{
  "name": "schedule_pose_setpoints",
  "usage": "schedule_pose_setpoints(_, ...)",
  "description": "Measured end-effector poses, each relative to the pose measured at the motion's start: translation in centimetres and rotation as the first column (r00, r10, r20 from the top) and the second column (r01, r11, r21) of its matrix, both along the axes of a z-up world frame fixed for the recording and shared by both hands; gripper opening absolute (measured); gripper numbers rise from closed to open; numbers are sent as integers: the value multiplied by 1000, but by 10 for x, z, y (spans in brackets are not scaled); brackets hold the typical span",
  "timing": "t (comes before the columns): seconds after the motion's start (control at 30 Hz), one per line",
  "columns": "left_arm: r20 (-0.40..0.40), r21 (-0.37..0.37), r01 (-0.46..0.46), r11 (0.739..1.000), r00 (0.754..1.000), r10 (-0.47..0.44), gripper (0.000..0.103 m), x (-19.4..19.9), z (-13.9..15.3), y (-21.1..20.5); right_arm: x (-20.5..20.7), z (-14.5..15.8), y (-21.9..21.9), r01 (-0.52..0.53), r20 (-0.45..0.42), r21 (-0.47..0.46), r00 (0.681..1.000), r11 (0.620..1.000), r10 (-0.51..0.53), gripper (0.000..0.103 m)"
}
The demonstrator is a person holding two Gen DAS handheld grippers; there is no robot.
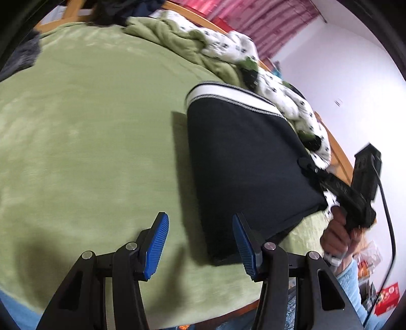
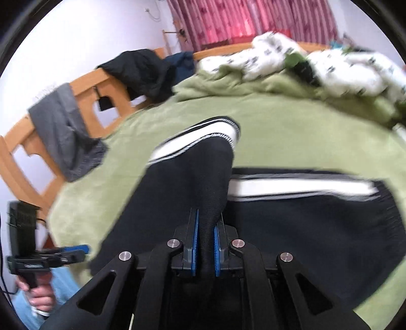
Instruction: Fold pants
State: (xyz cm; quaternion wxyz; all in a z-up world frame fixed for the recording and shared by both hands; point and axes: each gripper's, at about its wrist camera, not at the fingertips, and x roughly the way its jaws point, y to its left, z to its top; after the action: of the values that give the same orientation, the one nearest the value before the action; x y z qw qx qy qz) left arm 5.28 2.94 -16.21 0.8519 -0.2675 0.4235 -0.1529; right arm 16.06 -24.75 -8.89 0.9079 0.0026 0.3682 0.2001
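Presently, item one: dark navy knit pants with a white side stripe, lying on your pale green fleece blanket, partly doubled over, one striped portion raised off the bed.

Item two: your right gripper, blue-padded, clamped tight on a bunched ridge of the navy cloth; the fabric rises from the pads toward the lifted striped edge.

Item three: your left gripper, jaws standing moderately apart, nothing between them, poised over the blanket just beside the near corner of the pants.

Handling note, by judgement: carry the held fold across in one even sweep, keep the lifted edge taut so the stripe lands parallel with the stripe below, and bring your free left gripper to pin or catch the opposite corner before the cloth sags.

Surroundings: rumpled white patterned quilt along the far side; wooden bed frame hung with grey and black garments; pink curtain.

Not determinable: the pant cuffs, the full length of the legs, and how many layers you hold. Motion blur softens the stripes and quilt.
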Motion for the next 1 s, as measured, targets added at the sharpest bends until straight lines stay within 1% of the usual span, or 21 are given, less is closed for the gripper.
schedule_pose_setpoints(0.07,10,11,56,998,998,-56,50,2,-2,-22,6,7,-28,76,23,-30,997,997,-76,9)
schedule_pose_setpoints(0.13,6,39,101,994,995,-101,50,6,-7,-42,9,14,-73,172,65,-54,984,984,-168,9)
schedule_pose_setpoints(0.2,-11,67,153,986,988,-153,50,12,-12,-63,11,12,-122,258,59,-37,965,965,-256,9)
schedule_pose_setpoints(0.23,-17,71,169,983,986,-168,50,14,-14,-69,13,7,-136,299,51,-38,954,954,-297,9)
schedule_pose_setpoints(0.27,-22,73,195,978,981,-194,50,14,-15,-77,17,-6,-157,359,34,-70,933,931,-357,9)
schedule_pose_setpoints(0.3,-21,73,215,974,977,-214,50,13,-15,-82,21,-16,-165,386,19,-100,922,917,-386,9)
schedule_pose_setpoints(0.33,-17,77,243,967,970,-243,50,13,-15,-89,27,-39,-183,420,-23,-142,904,896,-427,9)
schedule_pose_setpoints(0.37,-10,86,273,958,962,-273,50,11,-13,-97,30,-55,-193,418,-61,-139,901,898,-429,10)
schedule_pose_setpoints(0.4,-5,96,296,950,955,-297,50,10,-11,-103,29,-63,-196,412,-63,-120,905,903,-421,11)
schedule_pose_setpoints(0.47,4,132,355,925,933,-359,50,6,-5,-119,20,-60,-198,403,-10,-114,914,908,-406,15)
schedule_pose_setpoints(0.53,2,191,430,882,899,-439,50,2,1,-137,16,-55,-195,408,5,-149,911,901,-412,15)
schedule_pose_setpoints(0.57,-1,236,448,862,888,-461,50,0,2,-145,14,-55,-195,414,7,-156,908,897,-418,15)
schedule_pose_setpoints(0.6,-4,271,447,852,886,-463,50,1,3,-152,12,-55,-194,418,10,-159,906,894,-422,15)
schedule_pose_setpoints(0.63,-9,340,430,836,891,-454,50,1,1,-161,9,-56,-195,420,12,-163,906,893,-423,17)
schedule_pose_setpoints(0.77,-4,502,374,780,903,-430,50,11,-5,-189,-9,-52,-197,431,0,-131,901,893,-435,20)
schedule_pose_setpoints(0.8,9,553,342,760,909,-416,50,11,-6,-194,-17,-53,-198,435,-5,-122,899,892,-438,21)
schedule_pose_setpoints(0.83,26,624,282,729,924,-381,52,13,-7,-199,-22,-54,-198,435,-6,-120,898,892,-439,21)
schedule_pose_setpoints(0.87,29,669,250,700,932,-361,52,15,-9,-204,-25,-54,-197,434,-2,-121,899,893,-438,21)
schedule_pose_setpoints(0.9,24,681,247,689,933,-359,49,18,-8,-208,-28,-54,-198,429,3,-127,902,894,-433,21)
schedule_pose_setpoints(0.97,55,665,218,714,939,-338,29,19,-1,-207,-33,-58,-199,423,9,-132,905,896,-426,21)
schedule_pose_setpoints(1.0,100,633,189,751,942,-322,27,18,8,-201,-33,-63,-200,423,-2,-138,904,896,-427,21)
